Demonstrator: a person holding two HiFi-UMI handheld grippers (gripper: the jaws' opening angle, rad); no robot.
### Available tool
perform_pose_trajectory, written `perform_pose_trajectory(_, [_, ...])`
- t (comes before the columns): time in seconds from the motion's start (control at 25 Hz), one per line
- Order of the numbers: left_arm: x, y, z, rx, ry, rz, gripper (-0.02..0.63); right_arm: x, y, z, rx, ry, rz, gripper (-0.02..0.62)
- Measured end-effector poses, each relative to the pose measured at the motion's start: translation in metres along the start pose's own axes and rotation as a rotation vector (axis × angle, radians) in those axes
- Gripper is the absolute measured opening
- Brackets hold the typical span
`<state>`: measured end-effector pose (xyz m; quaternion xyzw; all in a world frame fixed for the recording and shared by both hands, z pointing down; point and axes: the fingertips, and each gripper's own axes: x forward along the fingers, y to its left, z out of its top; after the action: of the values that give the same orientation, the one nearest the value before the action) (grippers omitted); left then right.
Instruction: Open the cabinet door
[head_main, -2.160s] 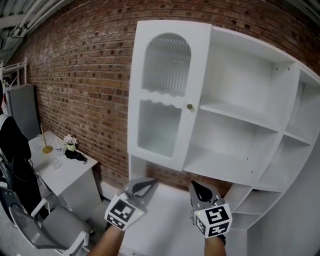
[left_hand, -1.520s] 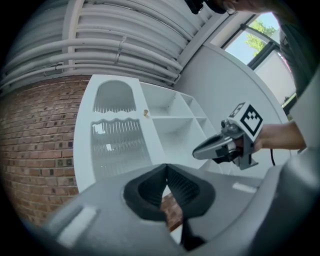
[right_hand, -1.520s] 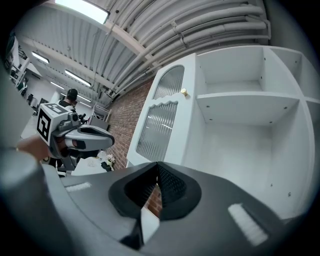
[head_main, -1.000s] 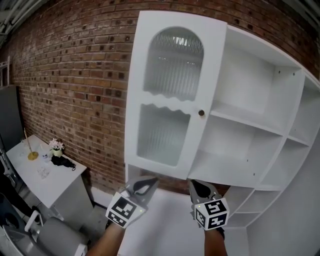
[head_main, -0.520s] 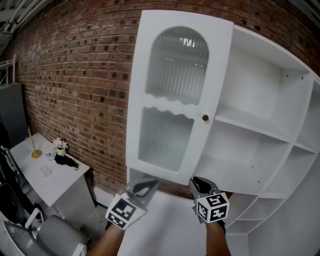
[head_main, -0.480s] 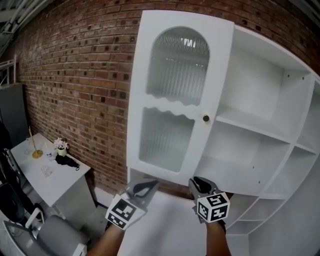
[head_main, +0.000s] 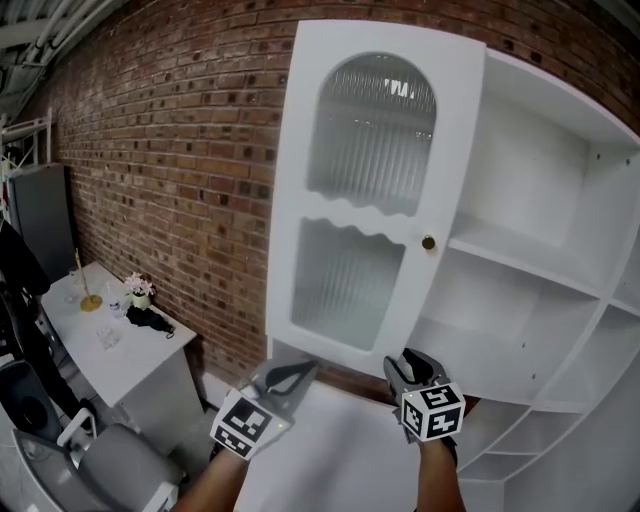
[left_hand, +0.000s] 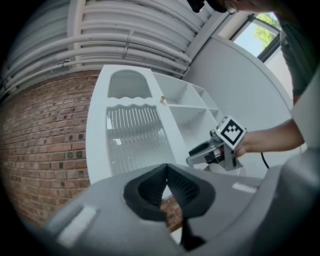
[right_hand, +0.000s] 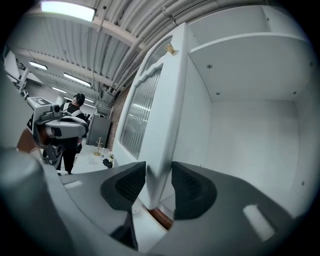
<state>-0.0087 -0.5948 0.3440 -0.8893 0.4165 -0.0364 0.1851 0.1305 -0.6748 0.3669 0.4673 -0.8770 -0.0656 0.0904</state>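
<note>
- The brick wall (head_main: 170, 150) runs behind everything, beyond both claws and stretching off past the left one
- The white cabinet (head_main: 560, 300) stands ahead of and above the right claw (head_main: 408, 366), with its bare shelves exposed on that claw's right side
- The cabinet door (head_main: 360, 200) hangs swung out from the cabinet and rises above both claws; its free lower corner comes down into the right claw's gap, and with the shelves this uncovered I judge the opening largely done
- A small table (head_main: 140, 345) sits low and well off to the left of the left claw (head_main: 290, 375); it carries a few small items and plays no part here
- The right claw's jaws have just been opening and now stand wide, released: the door's edge is between them but the pads do not pinch it, probably because that low edge was the handiest place to swing the door from
- The left claw is clenched on nothing, tips meeting, held low just left of the right claw and below the door's bottom rail, likely parked clear of the swing
- The brass knob (head_main: 428, 243) sits on the door's free edge, well above the right claw, with nothing touching it
</note>
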Motion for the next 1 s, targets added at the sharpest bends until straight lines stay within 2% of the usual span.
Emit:
perform_pose_trajectory(0.24, [0.000,-0.003,-0.002,-0.010,0.020,0.033,0.002,-0.012,0.005,0.000,-0.035,0.001,0.058,0.097])
perform_pose_trajectory(0.68, [-0.014,-0.041,0.019,0.012,0.041,0.092,0.002,-0.064,0.062,0.008,-0.102,-0.020,0.204,0.075])
perform_pose_trajectory(1.0, [-0.052,-0.066,0.030,0.022,0.066,0.195,0.002,-0.095,0.114,0.013,-0.163,-0.066,0.313,0.067])
